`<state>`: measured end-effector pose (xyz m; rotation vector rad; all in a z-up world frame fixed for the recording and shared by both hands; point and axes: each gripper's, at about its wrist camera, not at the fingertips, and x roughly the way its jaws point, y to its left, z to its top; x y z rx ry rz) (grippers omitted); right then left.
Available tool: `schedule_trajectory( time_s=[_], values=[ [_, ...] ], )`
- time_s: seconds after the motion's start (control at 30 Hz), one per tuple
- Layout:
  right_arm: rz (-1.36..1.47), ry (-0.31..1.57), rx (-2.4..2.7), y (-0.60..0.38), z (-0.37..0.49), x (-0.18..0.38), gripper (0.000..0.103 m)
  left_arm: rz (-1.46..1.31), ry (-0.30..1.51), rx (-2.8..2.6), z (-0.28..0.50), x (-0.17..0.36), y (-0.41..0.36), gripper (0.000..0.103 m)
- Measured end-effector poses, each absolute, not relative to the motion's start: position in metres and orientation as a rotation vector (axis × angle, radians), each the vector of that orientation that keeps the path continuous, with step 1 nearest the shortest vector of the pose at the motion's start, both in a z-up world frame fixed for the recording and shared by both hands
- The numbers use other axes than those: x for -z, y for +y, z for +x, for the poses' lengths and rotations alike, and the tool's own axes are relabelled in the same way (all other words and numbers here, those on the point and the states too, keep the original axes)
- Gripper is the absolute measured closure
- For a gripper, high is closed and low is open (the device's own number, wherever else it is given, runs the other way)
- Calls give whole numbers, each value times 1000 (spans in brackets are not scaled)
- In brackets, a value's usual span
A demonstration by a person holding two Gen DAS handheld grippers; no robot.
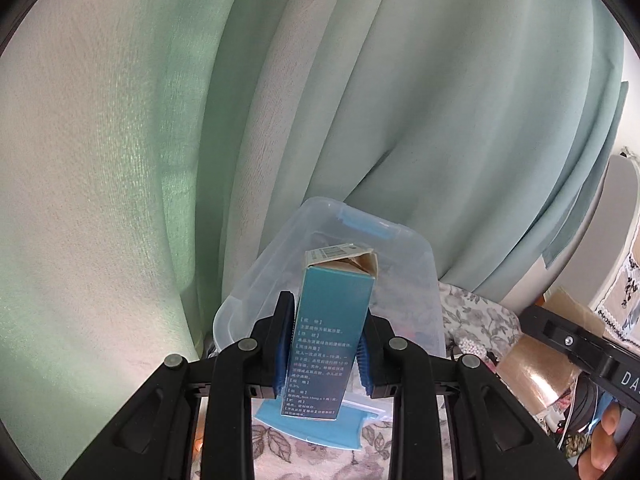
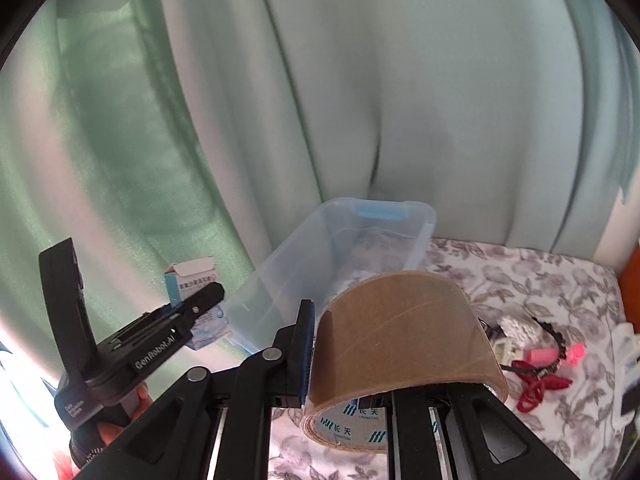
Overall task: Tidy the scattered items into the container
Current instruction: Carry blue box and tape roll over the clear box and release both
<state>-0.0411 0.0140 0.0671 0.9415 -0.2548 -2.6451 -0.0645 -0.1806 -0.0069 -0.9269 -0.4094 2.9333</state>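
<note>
My left gripper (image 1: pixel 326 344) is shut on a tall teal medicine box (image 1: pixel 334 320) with an open torn top, held upright just in front of a clear plastic container (image 1: pixel 280 264). My right gripper (image 2: pixel 384 360) is shut on a roll of brown packing tape (image 2: pixel 400 336), held up in front of the same container (image 2: pixel 304 256). The right wrist view shows the left gripper (image 2: pixel 188 312) with the box (image 2: pixel 192 280) at the left. The left wrist view shows the tape (image 1: pixel 536 372) and the right gripper's body (image 1: pixel 580 344) at the right.
A flowered cloth (image 2: pixel 540 280) covers the surface. On it to the right lie red hair ties (image 2: pixel 536 388), a pink clip (image 2: pixel 556 354) and a white beaded item (image 2: pixel 516 326). A blue mask packet (image 1: pixel 316 428) lies under my left gripper. Pale green curtains (image 2: pixel 360 100) hang close behind.
</note>
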Motion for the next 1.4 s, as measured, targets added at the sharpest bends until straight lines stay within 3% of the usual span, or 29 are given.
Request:
schedule_trajectory(
  time_s=[0.33,0.87,0.9,1.0,1.1,1.23,1.4],
  values=[
    [1025,-194,2508,-26,-84,-55,88,-1003,-425,-2914,-84,22,-183,73],
    [1139,-259,2384,-42,-124,-27,84,-1096,-429,-2881,-103,43,-182,73],
    [1141,-261,2388,-42,-124,-28,82,-1098,-434,-2879,-103,43,-183,73],
    [1159,-265,2358,-45,-124,-26,59,-1114,-444,-2861,-106,45,-181,73],
    [1146,-253,2389,-44,-123,-26,57,-1122,-424,-2858,-105,45,-179,73],
    [1151,-287,2406,-34,-121,-26,55,-1164,-441,-2846,-105,49,-179,55],
    [1171,-324,2423,-22,-113,-23,54,-1190,-445,-2833,-103,49,-172,49]
  ],
)
